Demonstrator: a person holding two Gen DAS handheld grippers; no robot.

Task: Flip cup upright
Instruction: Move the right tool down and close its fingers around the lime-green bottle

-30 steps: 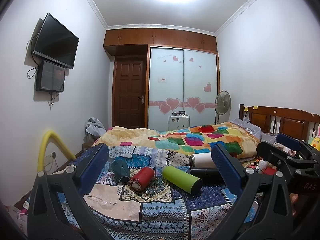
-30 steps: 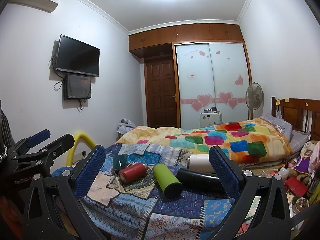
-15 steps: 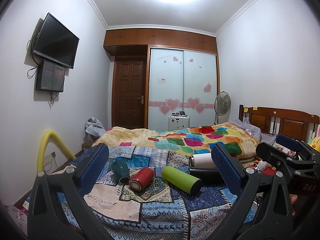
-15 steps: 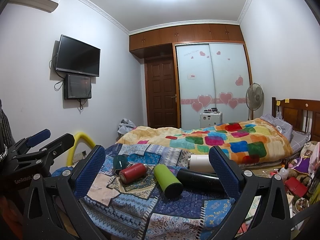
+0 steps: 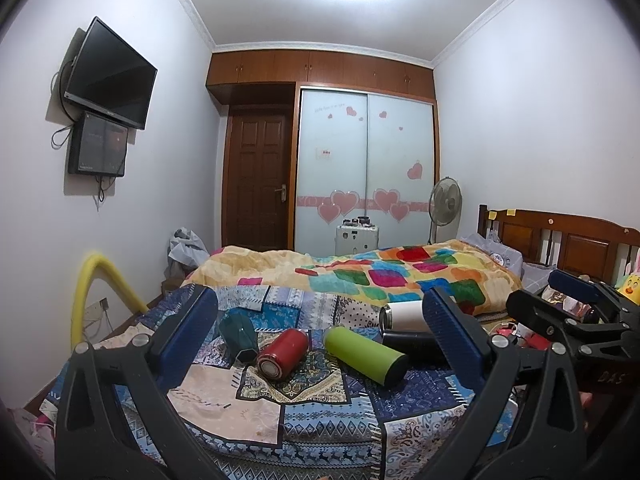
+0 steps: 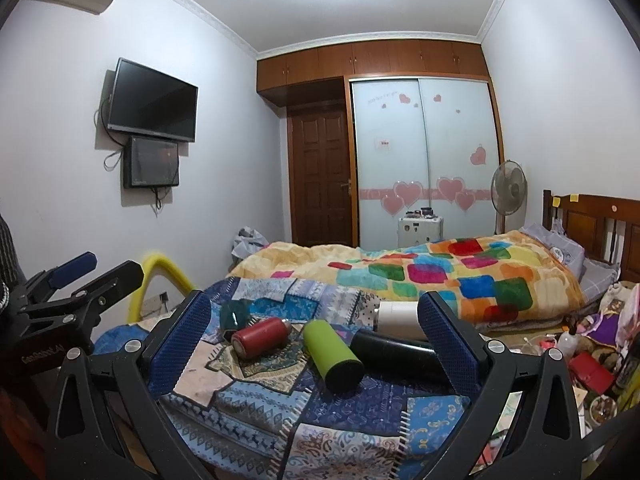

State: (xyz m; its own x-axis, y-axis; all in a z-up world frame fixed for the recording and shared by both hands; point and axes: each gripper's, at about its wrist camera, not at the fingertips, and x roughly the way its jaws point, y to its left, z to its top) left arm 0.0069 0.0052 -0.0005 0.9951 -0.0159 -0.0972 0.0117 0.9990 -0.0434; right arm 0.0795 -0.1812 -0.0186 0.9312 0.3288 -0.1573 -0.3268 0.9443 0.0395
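Jaws of both the left gripper [image 5: 320,334] and right gripper [image 6: 314,332] are spread wide, holding nothing. Five cups lie on their sides on the patchwork bed [image 5: 332,420]: teal cup [image 5: 239,336], red cup [image 5: 283,354], green cup [image 5: 365,354], black cup [image 6: 394,350], white cup [image 6: 400,316].

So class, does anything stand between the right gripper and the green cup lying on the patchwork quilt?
Nothing visible does. The right gripper is open and short of the green cup, which lies on its side, framed between its jaws, on the patchwork quilt.
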